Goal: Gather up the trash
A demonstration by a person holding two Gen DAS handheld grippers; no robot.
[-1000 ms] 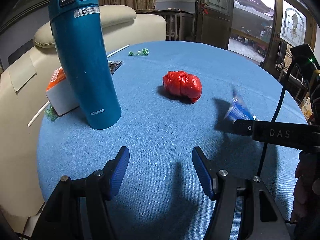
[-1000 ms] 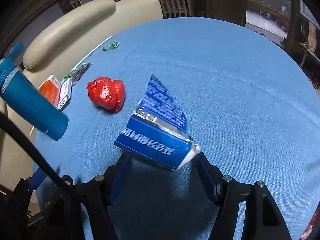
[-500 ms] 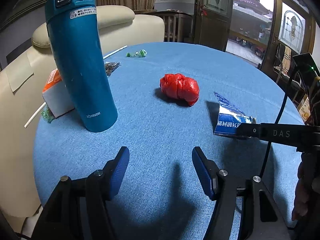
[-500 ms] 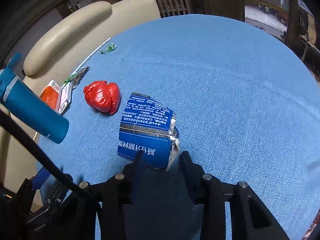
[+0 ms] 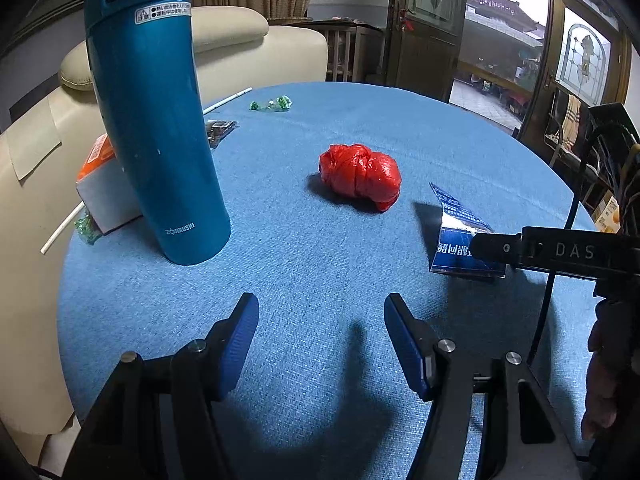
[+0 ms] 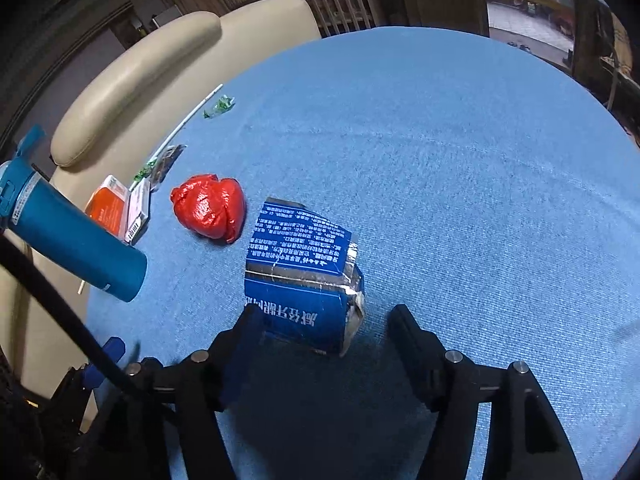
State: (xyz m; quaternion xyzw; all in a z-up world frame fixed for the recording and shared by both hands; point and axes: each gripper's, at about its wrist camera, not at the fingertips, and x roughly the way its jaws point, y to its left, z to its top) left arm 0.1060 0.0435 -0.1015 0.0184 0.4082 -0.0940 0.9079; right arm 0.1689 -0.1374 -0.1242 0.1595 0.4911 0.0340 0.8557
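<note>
Right tongs [image 6: 320,316] wide, carton [image 6: 300,272] loose between tips, resting on table [image 6: 460,160]; left tongs [image 5: 320,320] wide, empty; red wad [image 5: 360,176] at carton's 10 o'clock; risk: crushed carton slips or tips when squeezed off-centre.

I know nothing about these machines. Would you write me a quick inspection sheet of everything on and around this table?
Surface: round table under a blue cloth.
Job's things: flattened blue carton and crumpled red plastic bag lie on the cloth, apart from each other.
Clutter: tall teal flask standing upright; orange-and-white box behind it; green wrappers; thin white straw.
Grippers: left gripper open, holding nothing; right gripper open, carton between its fingers, left one at the carton's edge.
Cables: black cable beside the right gripper.
Surroundings: cream sofa, wooden glazed doors.
</note>
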